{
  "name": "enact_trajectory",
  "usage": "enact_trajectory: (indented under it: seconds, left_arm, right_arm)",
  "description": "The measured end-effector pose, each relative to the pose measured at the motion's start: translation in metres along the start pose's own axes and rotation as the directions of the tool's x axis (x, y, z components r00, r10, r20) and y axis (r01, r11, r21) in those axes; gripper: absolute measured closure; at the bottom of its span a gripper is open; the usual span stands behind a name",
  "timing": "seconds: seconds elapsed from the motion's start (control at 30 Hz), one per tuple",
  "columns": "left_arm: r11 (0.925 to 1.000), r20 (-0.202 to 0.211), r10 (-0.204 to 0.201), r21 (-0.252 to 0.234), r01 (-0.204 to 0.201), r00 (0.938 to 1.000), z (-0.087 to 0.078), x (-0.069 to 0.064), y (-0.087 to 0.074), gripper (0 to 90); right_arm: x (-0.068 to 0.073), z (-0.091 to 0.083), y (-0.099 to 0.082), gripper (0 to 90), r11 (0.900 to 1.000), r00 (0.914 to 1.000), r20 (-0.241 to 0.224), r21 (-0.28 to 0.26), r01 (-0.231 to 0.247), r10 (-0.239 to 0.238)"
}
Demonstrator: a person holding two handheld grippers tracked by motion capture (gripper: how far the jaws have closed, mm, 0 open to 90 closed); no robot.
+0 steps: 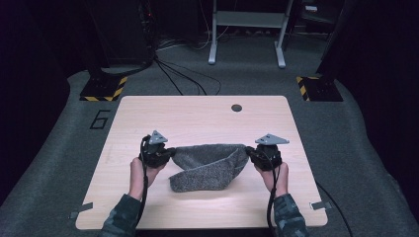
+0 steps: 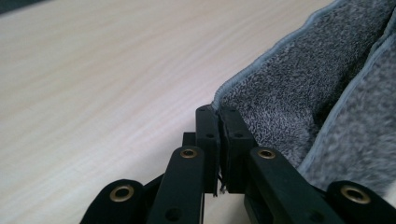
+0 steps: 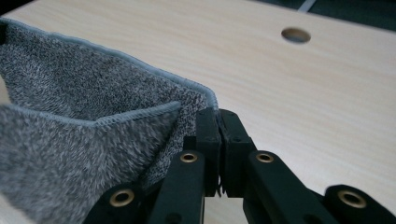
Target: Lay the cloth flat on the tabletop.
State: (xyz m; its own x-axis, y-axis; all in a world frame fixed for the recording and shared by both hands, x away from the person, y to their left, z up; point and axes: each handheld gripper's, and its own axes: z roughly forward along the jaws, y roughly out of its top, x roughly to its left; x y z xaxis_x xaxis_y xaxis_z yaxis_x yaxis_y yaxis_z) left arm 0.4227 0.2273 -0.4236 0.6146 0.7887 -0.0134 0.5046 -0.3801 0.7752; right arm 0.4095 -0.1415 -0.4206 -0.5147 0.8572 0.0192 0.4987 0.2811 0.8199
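A grey fleecy towel (image 1: 210, 165) with a pale stitched hem hangs between the two grippers above the light wooden table (image 1: 197, 116), its lower fold resting on the tabletop. My left gripper (image 1: 170, 153) is shut on the towel's left corner; in the left gripper view its jaws (image 2: 218, 116) pinch the hem of the towel (image 2: 299, 102). My right gripper (image 1: 248, 154) is shut on the right corner; the right gripper view has its jaws (image 3: 218, 119) clamped on the edge of the towel (image 3: 84, 107). A hand holds each gripper from below.
A round cable hole (image 1: 236, 107) sits near the table's far edge, seen too in the right gripper view as a hole (image 3: 296, 35). Beyond the table are floor cables (image 1: 183, 74), a white frame (image 1: 247, 29) and hazard-striped stand bases (image 1: 104, 89). Tape tabs mark the front corners.
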Motion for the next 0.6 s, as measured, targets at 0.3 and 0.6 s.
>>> enact_trajectory:
  seconds: [0.3,0.6]
  left_arm:
    - [0.9990,-0.008,0.020,-0.041,-0.020,0.9998,-0.024,-0.001,0.010,87.3]
    - [0.9969,0.054,-0.033,0.073,0.029,0.9980,0.010,0.002,-0.025,87.2]
  right_arm:
    - [0.009,-0.020,0.023,88.2,0.9972,0.9992,0.000,-0.062,0.041,-0.041]
    - [0.010,-0.002,-0.006,88.1,0.9990,0.9994,-0.028,0.040,0.020,-0.019]
